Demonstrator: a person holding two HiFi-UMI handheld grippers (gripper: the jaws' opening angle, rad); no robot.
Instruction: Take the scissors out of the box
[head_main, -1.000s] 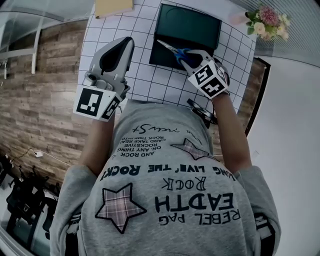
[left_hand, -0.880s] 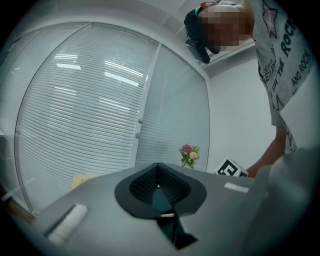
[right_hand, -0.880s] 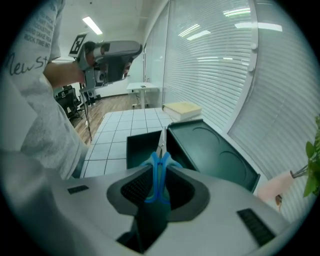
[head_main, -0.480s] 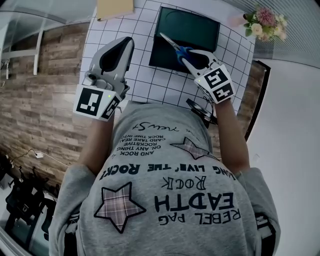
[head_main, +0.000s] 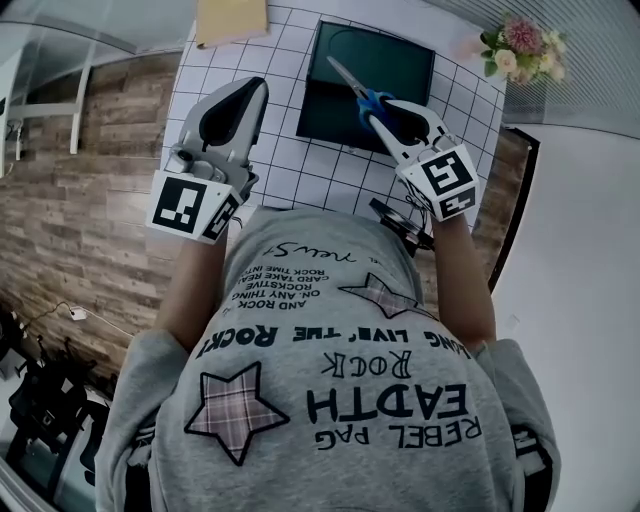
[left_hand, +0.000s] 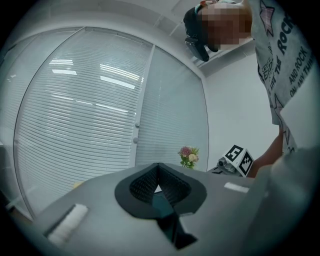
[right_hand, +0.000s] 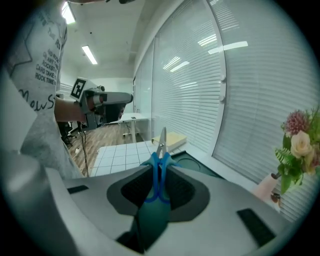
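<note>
Though above the box (head_main: 335, 115) rim, scissors (head_main: 348, 80) fast in right gripper (head_main: 382, 112).

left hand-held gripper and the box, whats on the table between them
Nothing. In the head view the stretch of gridded table between the left hand-held gripper and the box is bare.

The scissors (head_main: 352, 82) hang over the box (head_main: 325, 110), flowers (head_main: 520, 45) to its right.
</note>
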